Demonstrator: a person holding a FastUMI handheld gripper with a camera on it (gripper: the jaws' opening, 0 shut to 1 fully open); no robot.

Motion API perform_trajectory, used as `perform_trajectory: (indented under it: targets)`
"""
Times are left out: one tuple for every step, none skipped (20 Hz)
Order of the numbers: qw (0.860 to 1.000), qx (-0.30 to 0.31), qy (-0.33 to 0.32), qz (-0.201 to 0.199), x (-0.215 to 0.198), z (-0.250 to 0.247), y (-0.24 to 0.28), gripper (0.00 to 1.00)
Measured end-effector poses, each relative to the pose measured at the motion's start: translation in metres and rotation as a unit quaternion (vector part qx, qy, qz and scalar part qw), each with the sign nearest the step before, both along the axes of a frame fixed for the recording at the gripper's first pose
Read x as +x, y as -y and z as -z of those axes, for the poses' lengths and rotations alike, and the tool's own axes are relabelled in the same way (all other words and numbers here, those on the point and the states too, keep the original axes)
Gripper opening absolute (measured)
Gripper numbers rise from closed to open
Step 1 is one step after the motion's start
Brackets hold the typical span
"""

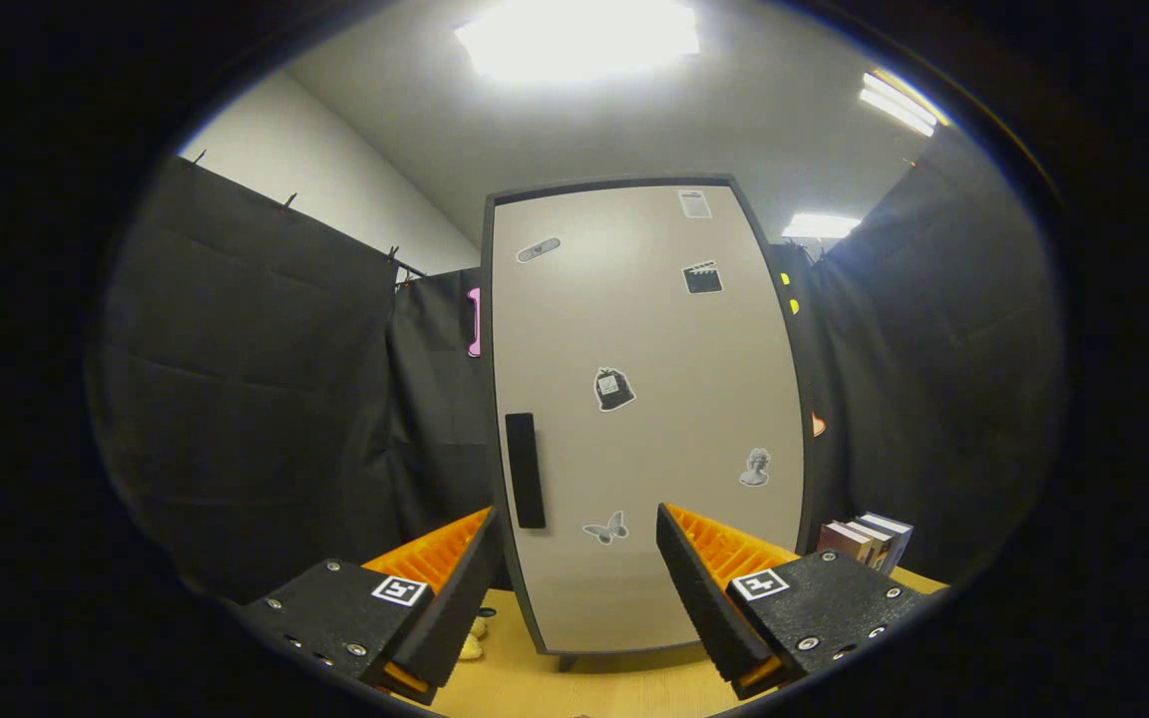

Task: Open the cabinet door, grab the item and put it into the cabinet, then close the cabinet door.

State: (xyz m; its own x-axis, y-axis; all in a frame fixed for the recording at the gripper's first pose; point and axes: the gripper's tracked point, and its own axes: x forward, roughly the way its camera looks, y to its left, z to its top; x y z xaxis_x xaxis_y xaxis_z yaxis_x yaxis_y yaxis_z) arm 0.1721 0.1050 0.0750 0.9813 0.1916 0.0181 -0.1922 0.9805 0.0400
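Jaws released and spread wide, nothing between them — the gripper [574, 578] faces the cabinet [644, 419] straight ahead on the worktop [574, 688]. Its door is closed, dark handle [525, 470] just beyond the left jaw — books [866, 539] beyond the right jaw.

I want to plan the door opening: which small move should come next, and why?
Probably ease the hand-held gripper forward and toward the dark handle. The cabinet door is shut, the fingers stand open and hold nothing, and the handle lies just beyond one finger, not between them.
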Motion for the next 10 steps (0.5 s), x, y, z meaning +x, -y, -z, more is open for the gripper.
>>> perform_trajectory:
  targets:
    - [1.0, 0.001, -0.001, -0.006, 0.008, -0.002, -0.006, 0.95]
    - [1.0, 0.001, -0.001, -0.009, 0.016, -0.003, -0.011, 0.95]
    - [1.0, -0.001, -0.001, -0.01, 0.025, -0.004, -0.015, 0.95]
    - [1.0, -0.004, -0.001, -0.011, 0.033, -0.004, -0.019, 0.95]
    - [1.0, -0.006, -0.002, -0.012, 0.042, -0.004, -0.024, 0.95]
    - [1.0, -0.008, -0.006, -0.015, 0.05, -0.002, -0.029, 0.95]
    - [1.0, -0.01, -0.011, -0.018, 0.057, 0.0, -0.033, 0.95]
    - [1.0, -0.014, -0.014, -0.019, 0.065, 0.001, -0.037, 0.95]
    - [0.999, -0.02, -0.015, -0.019, 0.073, 0.002, -0.04, 0.95]
    - [0.999, -0.027, -0.018, -0.015, 0.082, 0.004, -0.041, 0.95]
